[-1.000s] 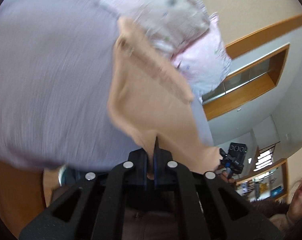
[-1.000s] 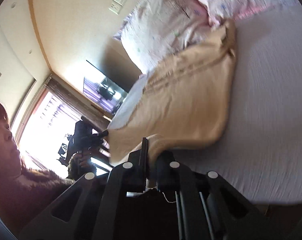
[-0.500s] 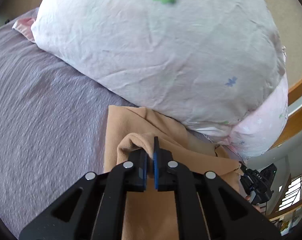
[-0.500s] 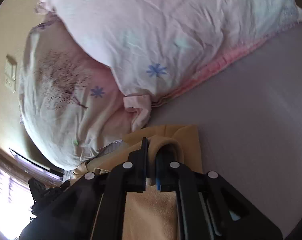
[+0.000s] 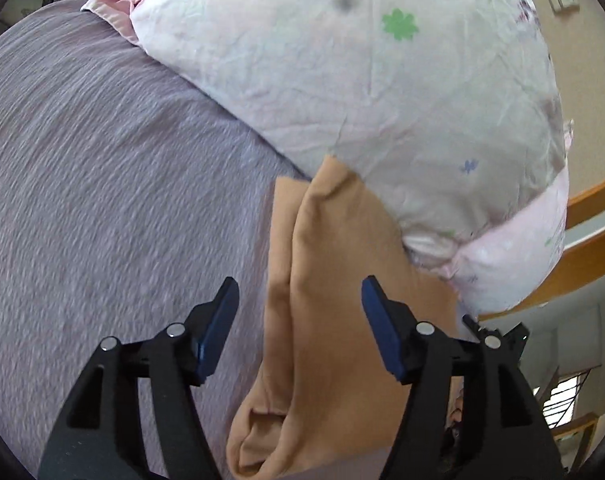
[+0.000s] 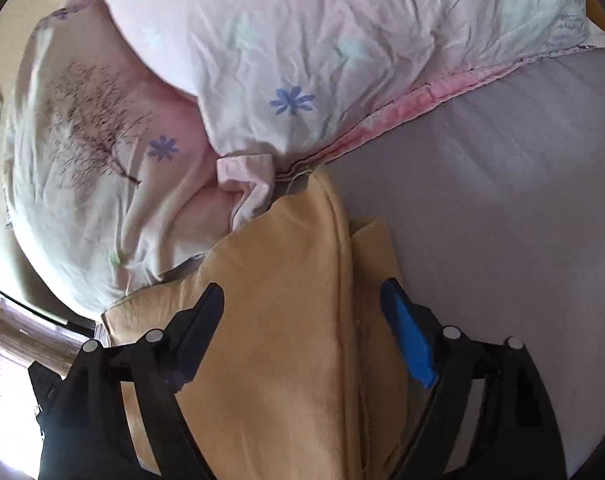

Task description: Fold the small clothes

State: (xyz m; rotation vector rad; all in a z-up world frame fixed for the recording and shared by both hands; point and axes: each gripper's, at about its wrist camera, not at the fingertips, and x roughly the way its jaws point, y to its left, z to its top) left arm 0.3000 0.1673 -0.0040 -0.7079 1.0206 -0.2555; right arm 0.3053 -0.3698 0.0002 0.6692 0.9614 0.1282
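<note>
Left wrist view shows my left gripper (image 5: 298, 300) with its two blue-padded fingers (image 5: 218, 326) spread wide apart, holding nothing, hovering over the tan garment (image 5: 334, 300) that lies on the purple bedsheet (image 5: 102, 160). The garment runs from the 6 o'clock edge up toward 12 o'clock, where its far end touches the flowered pillow (image 5: 362, 80). A doubled layer shows along its 9 o'clock side, with a lower layer peeking out beyond the upper one, so I judge one fold is already laid down. Right wrist view tells the same from the other side: my right gripper (image 6: 302, 312) is also spread open and empty above the garment (image 6: 282, 340), with one blue pad (image 6: 410, 344) hanging over the cloth's 3 o'clock edge, where a second layer again sticks out from under the top one. The far corner of the cloth sits against the pillows (image 6: 262, 60) at 12 o'clock, with the bedsheet (image 6: 502, 200) bare to 3 o'clock. The layers do not line up neatly. What is left, as I judge it, is another fold to make the piece compact, and perhaps squaring the edges; I cannot tell what kind of garment it is.
</note>
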